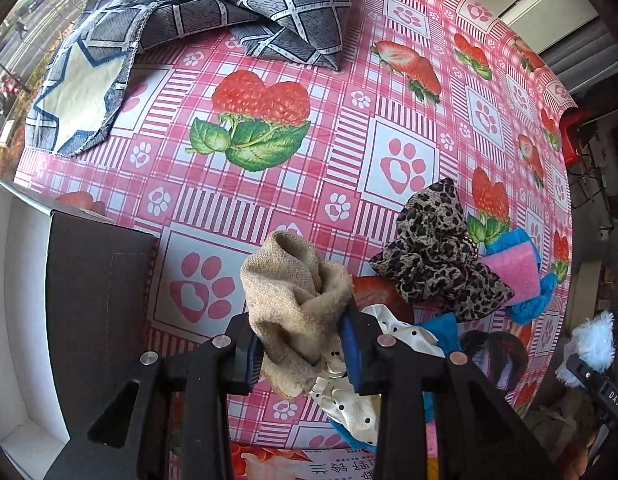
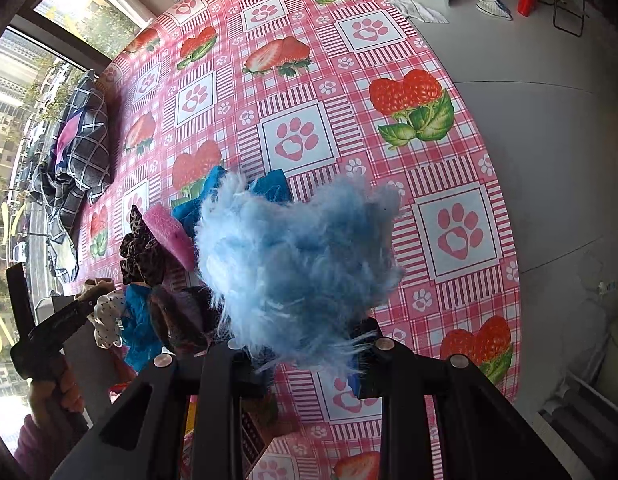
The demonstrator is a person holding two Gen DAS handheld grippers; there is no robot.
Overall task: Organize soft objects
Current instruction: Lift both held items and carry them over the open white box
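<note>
My left gripper is shut on a beige knitted cloth and holds it above the table. My right gripper is shut on a fluffy light-blue piece; it also shows at the right edge of the left wrist view. A pile lies to the right of the left gripper: a leopard-print cloth, a pink sponge, blue cloth, a white dotted cloth and a dark furry piece. In the right wrist view the pile lies to the left.
The table wears a pink checked cloth with strawberries and paws. A grey checked fabric heap lies at the far side. A dark box stands at the left. The table's edge and the floor are to the right.
</note>
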